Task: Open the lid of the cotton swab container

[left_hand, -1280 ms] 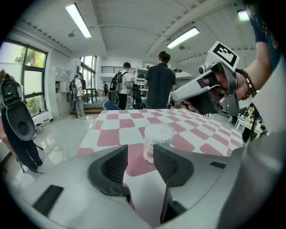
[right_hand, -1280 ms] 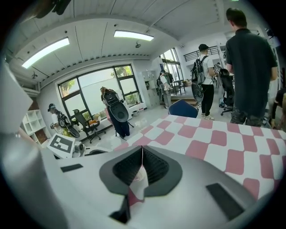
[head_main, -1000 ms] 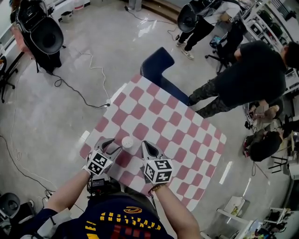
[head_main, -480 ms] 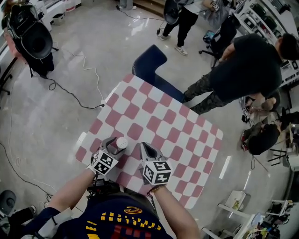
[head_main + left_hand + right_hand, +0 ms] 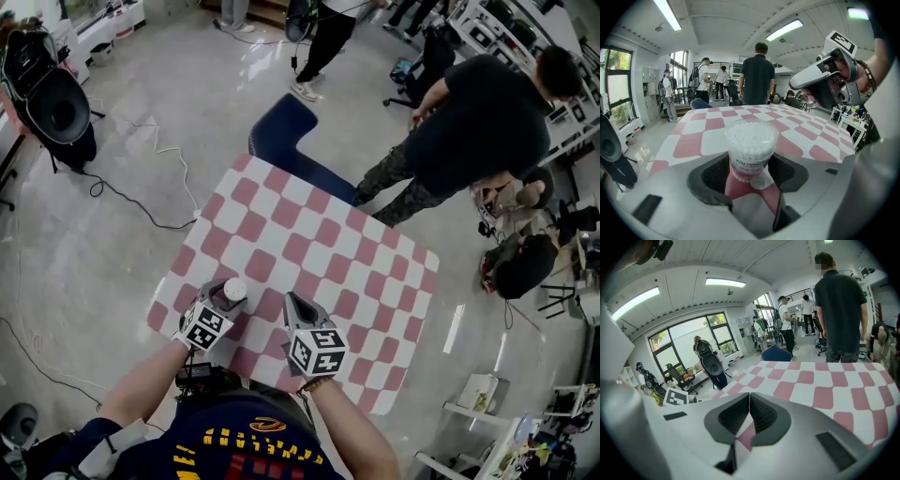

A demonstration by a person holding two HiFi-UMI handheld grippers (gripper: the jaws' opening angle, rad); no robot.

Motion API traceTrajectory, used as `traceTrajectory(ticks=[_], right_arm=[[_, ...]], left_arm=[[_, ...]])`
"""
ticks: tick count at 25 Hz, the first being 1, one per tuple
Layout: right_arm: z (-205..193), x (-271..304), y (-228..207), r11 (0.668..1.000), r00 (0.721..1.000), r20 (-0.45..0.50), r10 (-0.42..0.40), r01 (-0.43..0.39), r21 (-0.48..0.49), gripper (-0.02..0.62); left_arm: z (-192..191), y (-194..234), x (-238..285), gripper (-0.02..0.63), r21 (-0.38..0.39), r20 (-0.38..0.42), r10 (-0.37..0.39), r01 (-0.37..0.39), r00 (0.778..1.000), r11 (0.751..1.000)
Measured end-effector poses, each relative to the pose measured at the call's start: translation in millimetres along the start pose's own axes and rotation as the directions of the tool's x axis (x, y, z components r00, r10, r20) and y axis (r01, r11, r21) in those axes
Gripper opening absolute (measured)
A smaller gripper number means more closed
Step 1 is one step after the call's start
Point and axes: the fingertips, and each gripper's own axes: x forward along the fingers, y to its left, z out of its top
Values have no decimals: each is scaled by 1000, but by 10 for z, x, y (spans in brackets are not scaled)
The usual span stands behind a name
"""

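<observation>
The cotton swab container (image 5: 234, 289) looks light, rigid and slick. It stands between the left gripper (image 5: 750, 174), whose jaws are spread and just narrowing, at ten o'clock from the right gripper (image 5: 294, 304), whose jaws are pressed together. Clamp its body low.

Cotton swab container (image 5: 751, 140) label's lower print too small to read, table (image 5: 309, 234) near edge hidden under arms (image 5: 141, 386)

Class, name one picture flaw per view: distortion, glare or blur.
Head view: fisheye curving, lights glaring off the floor. Left gripper view: dark round vignette, cotton swab container sharp. Right gripper view: same vignette, mosaic patch on one person.
</observation>
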Motion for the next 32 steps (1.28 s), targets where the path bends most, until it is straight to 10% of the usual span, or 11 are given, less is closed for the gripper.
traceTrajectory(ticks=[19, 25, 32], right_arm=[[697, -641, 427, 992, 984, 123, 128, -125, -35, 11], [1260, -1015, 927, 954, 936, 219, 276, -238, -185, 11], [1761, -1505, 1540, 834, 826, 241, 509, -405, -375, 14]], left_arm=[[1149, -532, -1350, 258, 8, 111, -99, 99, 989, 995], [1683, -742, -1694, 257, 55, 165, -140, 132, 976, 990], [2103, -741, -2027, 256, 167, 127, -169, 147, 978, 975]])
